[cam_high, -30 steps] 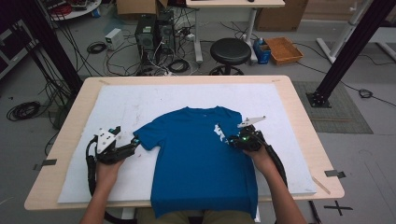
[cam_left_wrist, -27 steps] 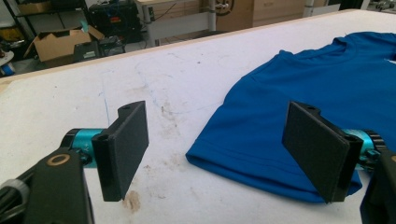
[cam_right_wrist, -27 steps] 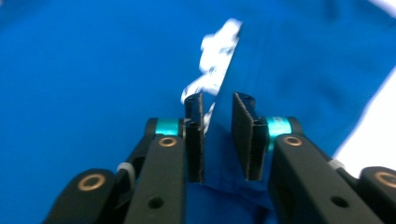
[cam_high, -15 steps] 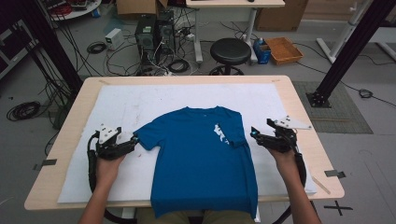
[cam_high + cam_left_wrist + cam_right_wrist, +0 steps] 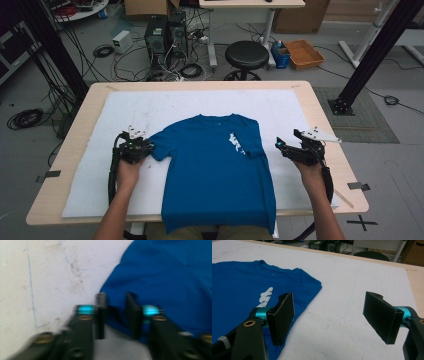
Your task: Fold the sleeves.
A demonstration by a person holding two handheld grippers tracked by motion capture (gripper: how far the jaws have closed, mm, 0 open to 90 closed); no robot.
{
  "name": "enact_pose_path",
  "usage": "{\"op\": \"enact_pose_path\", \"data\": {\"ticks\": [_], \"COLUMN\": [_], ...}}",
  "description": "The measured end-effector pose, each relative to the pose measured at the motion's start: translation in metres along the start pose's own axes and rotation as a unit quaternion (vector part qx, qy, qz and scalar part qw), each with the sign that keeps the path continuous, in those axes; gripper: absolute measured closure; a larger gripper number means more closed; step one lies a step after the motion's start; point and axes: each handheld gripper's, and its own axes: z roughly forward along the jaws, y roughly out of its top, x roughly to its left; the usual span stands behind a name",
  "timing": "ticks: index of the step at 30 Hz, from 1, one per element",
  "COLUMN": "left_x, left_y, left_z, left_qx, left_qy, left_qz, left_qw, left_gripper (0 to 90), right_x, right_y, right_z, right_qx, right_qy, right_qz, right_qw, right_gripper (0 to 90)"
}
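Note:
A blue T-shirt [image 5: 215, 170] lies flat on the white sheet, its hem hanging over the near table edge. Its right sleeve is folded inward, next to a white print [image 5: 235, 142]. My left gripper [image 5: 142, 146] sits at the shirt's left sleeve. In the left gripper view, which is blurred, the jaws [image 5: 115, 296] stand a narrow gap apart with the blue sleeve edge [image 5: 170, 277] between them. My right gripper [image 5: 281, 146] hovers over bare sheet just right of the shirt. It is wide open [image 5: 329, 293] and holds nothing, with the shirt [image 5: 242, 282] off to its left.
The white sheet [image 5: 300, 115] covers most of the wooden table [image 5: 320, 100]. Beyond the far edge are a black stool [image 5: 246, 54], computer towers [image 5: 165, 35] with cables, and an orange box [image 5: 302, 52]. A black post [image 5: 370, 55] rises at the right.
My right gripper has left the folded right sleeve and moved right, off the shirt, with its jaws open. My left gripper has stayed at the left sleeve.

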Motion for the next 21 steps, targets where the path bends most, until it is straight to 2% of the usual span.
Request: {"op": "enact_pose_path", "data": {"ticks": [2, 3, 5, 6, 7, 8, 9, 10, 12, 13, 14, 15, 16, 17, 19, 20, 21], "left_x": [-0.003, -0.001, 0.003, 0.003, 0.004, 0.004, 0.004, 0.003, -0.001, -0.005, -0.01, -0.021, -0.021, -0.027, -0.038, -0.045, -0.049], "left_y": [0.001, 0.003, 0.007, 0.007, 0.015, 0.015, 0.023, 0.029, 0.044, 0.052, 0.059, 0.073, 0.073, 0.079, 0.088, 0.094, 0.097], "left_z": [0.0, 0.0, -0.003, -0.003, -0.007, -0.007, -0.01, -0.011, -0.013, -0.013, -0.011, -0.007, -0.007, -0.004, 0.001, 0.002, 0.002], "left_qx": [0.004, 0.005, 0.007, 0.007, -0.006, -0.006, -0.015, -0.022, -0.034, -0.038, -0.036, -0.03, -0.03, -0.028, -0.035, -0.052, -0.064], "left_qy": [0.004, -0.001, -0.019, -0.019, -0.037, -0.037, -0.055, -0.074, -0.112, -0.126, -0.137, -0.156, -0.156, -0.168, -0.196, -0.212, -0.223], "left_qz": [-0.003, -0.014, -0.041, -0.041, -0.054, -0.054, -0.063, -0.073, -0.095, -0.097, -0.092, -0.088, -0.088, -0.089, -0.09, -0.096, -0.098], "left_qw": [1.0, 0.9999, 0.9989, 0.9989, 0.9979, 0.9979, 0.9964, 0.9944, 0.9885, 0.9865, 0.9857, 0.9833, 0.9833, 0.9814, 0.9757, 0.9713, 0.9679], "left_gripper": [86.7, 86.7, 87.1, 87.2, 87.1, 87.2, 87.2, 87.1, 87.1, 87.2, 87.1, 87.1, 87.1, 87.0, 86.6, 64.0, 64.0], "right_x": [-0.001, -0.001, -0.003, -0.003, -0.003, -0.003, -0.003, -0.002, -0.002, -0.002, -0.001, -0.001, 0.0, 0.0, 0.0, -0.001, -0.001], "right_y": [-0.001, -0.001, -0.001, -0.001, -0.001, -0.001, -0.001, -0.002, -0.002, -0.002, -0.002, -0.002, -0.002, -0.002, -0.002, -0.003, -0.003], "right_z": [-0.001, -0.001, -0.002, -0.002, -0.001, -0.001, -0.001, 0.0, 0.001, 0.001, 0.002, 0.002, 0.002, 0.002, 0.002, 0.002, 0.002], "right_qx": [-0.001, -0.001, -0.003, -0.004, -0.003, -0.003, -0.003, -0.001, -0.001, 0.0, 0.002, 0.002, 0.003, 0.003, 0.003, 0.005, 0.005], "right_qy": [-0.002, -0.002, -0.004, -0.004, -0.005, -0.005, -0.005, -0.007, -0.006, -0.006, -0.006, -0.005, -0.005, -0.005, -0.005, -0.005, -0.005], "right_qz": [0.0, 0.0, 0.005, 0.006, 0.007, 0.006, 0.006, 0.005, 0.005, 0.004, 0.0, -0.002, -0.001, -0.002, -0.003, -0.003, -0.003], "right_qw": [1.0, 1.0, 1.0, 1.0, 1.0, 1.0, 1.0, 1.0, 1.0, 1.0, 1.0, 1.0, 1.0, 1.0, 1.0, 1.0, 1.0], "right_gripper": [24.9, 24.9, 25.0, 25.0, 25.0, 25.0, 25.0, 25.0, 25.0, 25.0, 25.0, 25.0, 24.9, 25.0, 25.0, 25.0, 25.0]}}
